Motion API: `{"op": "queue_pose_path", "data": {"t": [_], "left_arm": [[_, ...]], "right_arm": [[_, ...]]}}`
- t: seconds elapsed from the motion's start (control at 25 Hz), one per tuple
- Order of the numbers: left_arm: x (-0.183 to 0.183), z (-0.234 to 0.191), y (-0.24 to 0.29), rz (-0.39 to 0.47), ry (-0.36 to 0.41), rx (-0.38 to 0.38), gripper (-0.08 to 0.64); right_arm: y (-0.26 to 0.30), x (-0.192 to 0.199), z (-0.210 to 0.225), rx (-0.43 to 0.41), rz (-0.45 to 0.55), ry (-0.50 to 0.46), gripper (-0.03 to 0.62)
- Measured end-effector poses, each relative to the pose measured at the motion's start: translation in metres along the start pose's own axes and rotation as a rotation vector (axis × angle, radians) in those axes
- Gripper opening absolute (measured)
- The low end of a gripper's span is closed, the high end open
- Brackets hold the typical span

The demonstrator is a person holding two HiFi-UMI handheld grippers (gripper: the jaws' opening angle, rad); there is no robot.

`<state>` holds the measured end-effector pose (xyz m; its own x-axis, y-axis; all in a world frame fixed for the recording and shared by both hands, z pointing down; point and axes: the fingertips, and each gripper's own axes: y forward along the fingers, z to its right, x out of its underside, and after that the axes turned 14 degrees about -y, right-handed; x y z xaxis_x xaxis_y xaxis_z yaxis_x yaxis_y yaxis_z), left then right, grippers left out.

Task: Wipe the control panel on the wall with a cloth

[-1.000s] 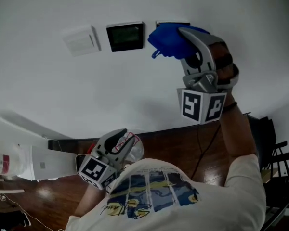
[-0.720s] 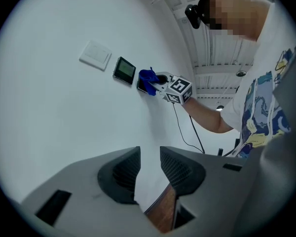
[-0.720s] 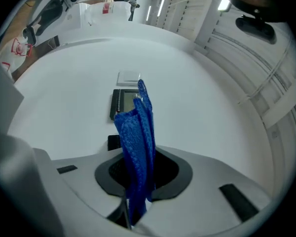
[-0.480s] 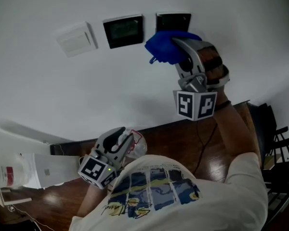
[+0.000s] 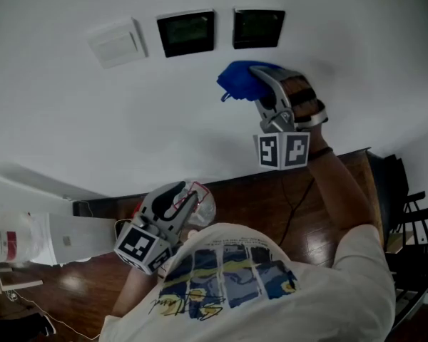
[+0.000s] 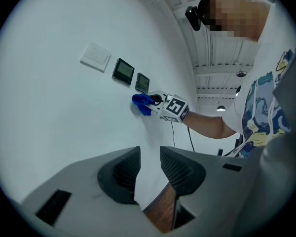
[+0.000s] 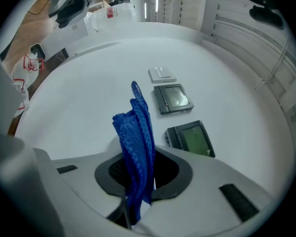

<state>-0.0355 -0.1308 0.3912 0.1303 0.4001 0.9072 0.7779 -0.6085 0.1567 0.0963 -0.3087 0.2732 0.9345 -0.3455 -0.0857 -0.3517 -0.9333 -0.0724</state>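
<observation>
Panel [image 5: 257, 28]: the right-hand of two dark screens mounted on the white wall [image 5: 93, 127]. The second panel [image 5: 186, 33] and a pale switch plate [image 5: 116, 43] sit in a row to its left. Which screen the task means is a judgement; this one lies nearest the cloth.

Cloth [image 5: 241, 80]: a blue wad clamped in the raised right gripper [image 5: 257, 78]. The right gripper view shows its jaws pinched on the fabric, with the cloth [image 7: 135, 137] standing out lengthwise along them towards the wall. It sits below the panel and apart from it. Whether it touches the bare wall there is hard to tell from these angles.

Key relation: the panel lies up the wall from the cloth. In the right gripper view the panel [image 7: 190, 138] shows just to the right of the jaws, so the next wipe probably calls for a short lift along the wall.

Left gripper [image 5: 182, 198]: held low near the person's chest and well away from the panels. Its jaws stand slightly apart with nothing between them, and only wall and floor show through the gap [image 6: 149, 169]. The right gripper is by far the nearer.
</observation>
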Motion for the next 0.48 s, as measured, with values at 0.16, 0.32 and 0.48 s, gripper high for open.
{"op": "queue_pose_path", "data": {"t": [0.16,0.32,0.48], "left_arm": [[0.004,0.004,-0.001,0.007,-0.017,-0.014,0.112],[0.006,0.013,0.001,0.011,-0.011,-0.018,0.112],[0.008,0.013,-0.004,0.028,-0.016,-0.042,0.111]], "right_arm": [[-0.028,-0.013,0.062,0.126,0.059,0.021,0.084],[-0.030,-0.009,0.124,0.241,0.064,-0.007,0.084],[-0.017,-0.001,0.145,0.275,0.050,-0.029,0.084]]}}
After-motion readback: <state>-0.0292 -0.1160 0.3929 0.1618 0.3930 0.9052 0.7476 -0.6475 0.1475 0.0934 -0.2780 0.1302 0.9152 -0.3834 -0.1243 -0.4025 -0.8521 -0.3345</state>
